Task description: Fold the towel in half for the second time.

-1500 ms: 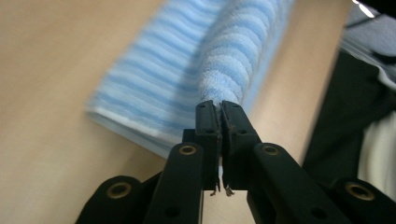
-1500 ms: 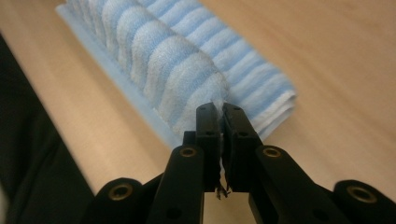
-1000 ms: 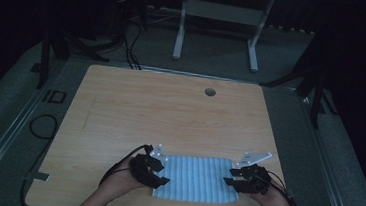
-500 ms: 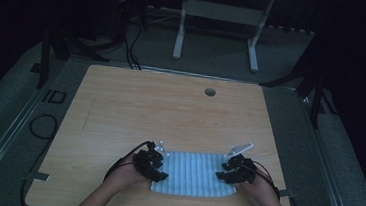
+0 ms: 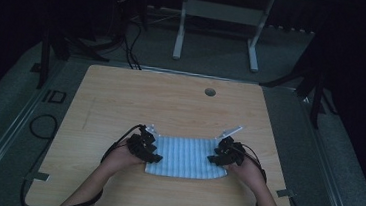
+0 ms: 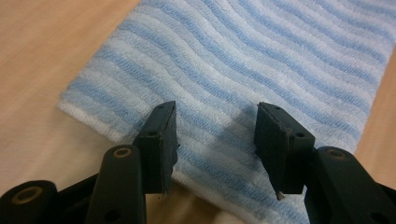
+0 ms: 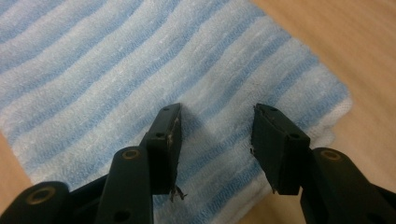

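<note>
Dim wooden table (image 5: 171, 102) bears a striped towel (image 5: 186, 156), its ends under the spread left gripper (image 5: 154, 153) and right gripper (image 5: 215, 157).

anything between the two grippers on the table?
Just the striped towel. In the high view it spans the stretch from the left gripper to the right gripper, lying flat, with nothing on top of it.

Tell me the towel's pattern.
The towel has light blue and white stripes, clearest in the left gripper view.
</note>
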Action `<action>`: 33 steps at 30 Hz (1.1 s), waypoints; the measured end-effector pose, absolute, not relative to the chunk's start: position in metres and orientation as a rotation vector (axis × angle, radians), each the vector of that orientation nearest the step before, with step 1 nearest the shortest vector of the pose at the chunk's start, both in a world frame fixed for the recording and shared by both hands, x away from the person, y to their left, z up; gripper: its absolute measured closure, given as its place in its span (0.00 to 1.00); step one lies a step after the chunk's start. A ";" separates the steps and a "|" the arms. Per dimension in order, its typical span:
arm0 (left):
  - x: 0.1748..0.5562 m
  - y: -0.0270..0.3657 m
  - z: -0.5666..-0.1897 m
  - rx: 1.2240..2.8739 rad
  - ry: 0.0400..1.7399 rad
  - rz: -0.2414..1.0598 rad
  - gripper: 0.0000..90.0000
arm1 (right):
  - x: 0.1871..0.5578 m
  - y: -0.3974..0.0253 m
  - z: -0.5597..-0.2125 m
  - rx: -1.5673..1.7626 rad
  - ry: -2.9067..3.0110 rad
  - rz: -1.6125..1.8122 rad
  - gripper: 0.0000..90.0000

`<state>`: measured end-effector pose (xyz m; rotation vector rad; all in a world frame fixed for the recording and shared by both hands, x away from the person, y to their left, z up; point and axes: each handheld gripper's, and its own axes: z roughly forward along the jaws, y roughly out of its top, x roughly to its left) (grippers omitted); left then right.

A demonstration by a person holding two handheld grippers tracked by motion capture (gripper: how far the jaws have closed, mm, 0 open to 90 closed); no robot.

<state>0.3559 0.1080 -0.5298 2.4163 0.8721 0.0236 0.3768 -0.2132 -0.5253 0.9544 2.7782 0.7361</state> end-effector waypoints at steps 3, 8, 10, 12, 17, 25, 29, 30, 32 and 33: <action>0.364 0.112 -0.528 2.430 0.889 0.038 0.54 | 0.388 -0.205 -0.525 0.957 2.780 0.715 0.57; 0.378 0.118 -0.527 2.457 0.919 0.051 0.54 | 0.406 -0.190 -0.524 0.970 2.777 0.694 0.57; 0.384 0.120 -0.526 2.468 0.931 0.069 0.54 | 0.412 -0.185 -0.524 0.964 2.785 0.684 0.57; 0.388 0.123 -0.526 2.468 0.951 0.075 0.54 | 0.418 -0.180 -0.523 0.977 2.791 0.671 0.56; 0.399 0.131 -0.525 2.469 0.981 0.074 0.54 | 0.432 -0.168 -0.522 0.984 2.807 0.643 0.56; 0.415 0.142 -0.525 2.452 1.027 0.074 0.54 | 0.444 -0.157 -0.522 1.015 2.802 0.653 0.55; 0.420 0.145 -0.525 2.440 1.047 0.077 0.54 | 0.450 -0.155 -0.522 1.042 2.808 0.667 0.54; 0.422 0.145 -0.525 2.439 1.050 0.081 0.54 | 0.451 -0.154 -0.522 1.039 2.808 0.664 0.54; 0.423 0.146 -0.525 2.435 1.057 0.079 0.54 | 0.452 -0.152 -0.522 1.044 2.804 0.659 0.53; 0.423 0.147 -0.524 2.436 1.058 0.083 0.54 | 0.452 -0.152 -0.522 1.047 2.801 0.659 0.53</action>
